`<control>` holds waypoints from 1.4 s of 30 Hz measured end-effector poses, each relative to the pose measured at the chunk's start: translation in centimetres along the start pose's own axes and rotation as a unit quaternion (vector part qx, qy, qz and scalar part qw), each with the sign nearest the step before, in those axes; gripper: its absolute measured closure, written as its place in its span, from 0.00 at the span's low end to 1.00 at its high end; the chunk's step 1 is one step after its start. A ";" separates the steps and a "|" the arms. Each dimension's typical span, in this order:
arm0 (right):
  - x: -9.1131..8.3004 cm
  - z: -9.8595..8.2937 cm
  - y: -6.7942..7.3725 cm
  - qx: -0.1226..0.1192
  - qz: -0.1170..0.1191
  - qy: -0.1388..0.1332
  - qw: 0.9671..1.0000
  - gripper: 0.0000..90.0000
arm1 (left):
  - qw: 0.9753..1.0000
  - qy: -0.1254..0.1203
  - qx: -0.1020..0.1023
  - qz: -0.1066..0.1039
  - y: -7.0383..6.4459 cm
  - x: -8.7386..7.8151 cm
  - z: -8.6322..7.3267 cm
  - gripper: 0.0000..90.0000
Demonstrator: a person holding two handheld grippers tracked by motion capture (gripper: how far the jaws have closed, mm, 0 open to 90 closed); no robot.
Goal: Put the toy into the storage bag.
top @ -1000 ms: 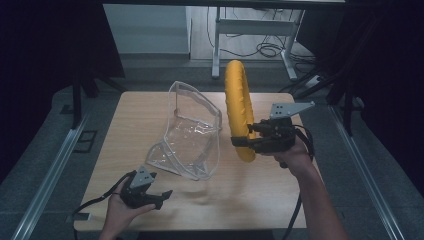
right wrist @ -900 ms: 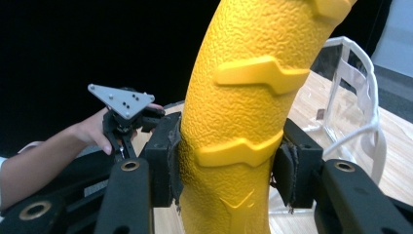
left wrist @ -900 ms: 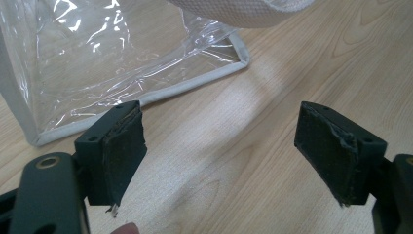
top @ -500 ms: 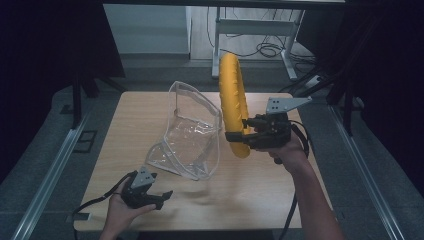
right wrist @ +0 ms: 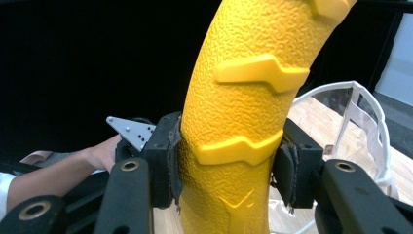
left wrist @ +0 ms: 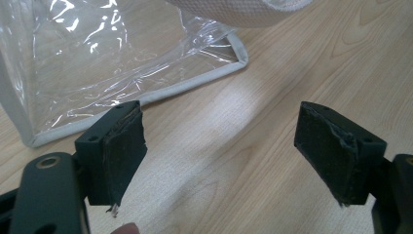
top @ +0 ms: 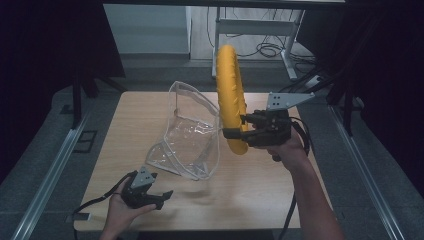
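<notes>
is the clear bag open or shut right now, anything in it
Open and apparently empty: the clear bag stands on the table with its trimmed mouth gaping upward; the yellow ring, clamped in the right gripper, is outside it.

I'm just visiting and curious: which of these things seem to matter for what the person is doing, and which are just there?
In use, probably:
yellow ring, clamped in the right gripper
clear bag, standing open
left gripper, open, holding nothing

Just there:
table
desk frame and cables behind
</notes>
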State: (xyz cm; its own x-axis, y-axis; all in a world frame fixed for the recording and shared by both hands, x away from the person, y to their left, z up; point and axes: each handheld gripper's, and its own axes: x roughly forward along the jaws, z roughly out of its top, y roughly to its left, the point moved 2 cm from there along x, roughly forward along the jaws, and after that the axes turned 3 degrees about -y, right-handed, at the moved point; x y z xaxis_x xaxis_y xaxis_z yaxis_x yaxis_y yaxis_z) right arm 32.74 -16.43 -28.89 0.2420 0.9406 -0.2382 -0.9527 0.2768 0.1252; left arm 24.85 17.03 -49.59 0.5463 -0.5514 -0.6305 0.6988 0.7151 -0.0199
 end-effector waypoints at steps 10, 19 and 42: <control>0.2 0.9 0.4 -0.007 0.004 -0.008 1.000 0.56 | 1.000 0.002 0.000 -0.002 0.0 0.1 0.0 0.21; 0.5 1.3 0.5 -0.009 0.005 -0.011 1.000 0.56 | 1.000 0.003 0.001 -0.003 0.0 0.1 0.0 0.21; 2.0 3.7 2.0 -0.026 0.032 -0.032 0.999 0.56 | 1.000 0.006 0.001 -0.003 -0.1 0.1 -0.1 0.21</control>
State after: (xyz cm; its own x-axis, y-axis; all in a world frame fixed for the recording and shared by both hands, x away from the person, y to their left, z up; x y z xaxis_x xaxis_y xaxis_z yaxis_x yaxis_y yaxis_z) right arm 31.99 -13.21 -25.55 0.1905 0.9668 -0.1701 -0.9743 0.2074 0.0878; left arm 24.86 16.95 -49.71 0.5366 -0.5510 -0.6392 0.7031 0.7107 -0.0224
